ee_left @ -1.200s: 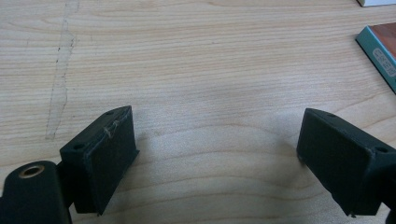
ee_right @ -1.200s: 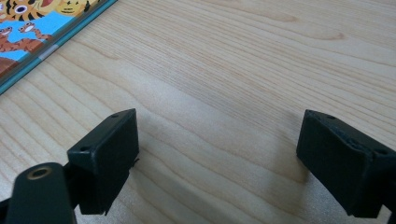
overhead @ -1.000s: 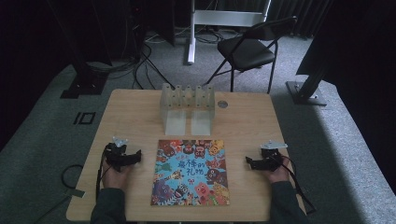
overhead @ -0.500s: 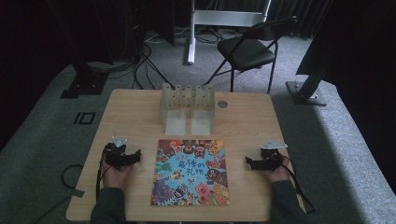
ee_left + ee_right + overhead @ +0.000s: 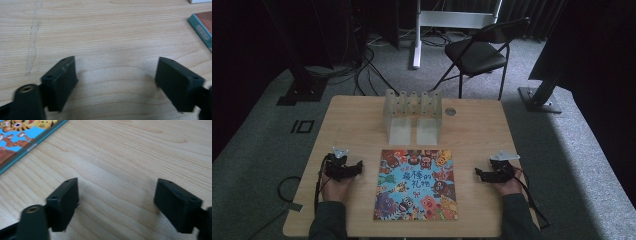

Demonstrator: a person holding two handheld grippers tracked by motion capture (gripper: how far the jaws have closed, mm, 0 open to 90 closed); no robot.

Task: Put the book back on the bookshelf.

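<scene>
A colourful picture book (image 5: 417,185) lies flat on the wooden table (image 5: 362,120), near its front edge. My left gripper (image 5: 358,166) rests on the table left of the book, open, with bare wood between its jaws (image 5: 115,80). The book's teal corner (image 5: 202,30) sits at the right of the left gripper view. On the other side of the book my right gripper (image 5: 478,174) rests on the table, open and empty (image 5: 116,202). The book's edge (image 5: 22,140) crosses the upper left of the right gripper view.
A translucent slotted rack (image 5: 413,114) stands at the back middle of the table, with a small round disc (image 5: 450,112) to its right. A black folding chair (image 5: 482,55), stand bases and cables are on the carpet beyond the table.
</scene>
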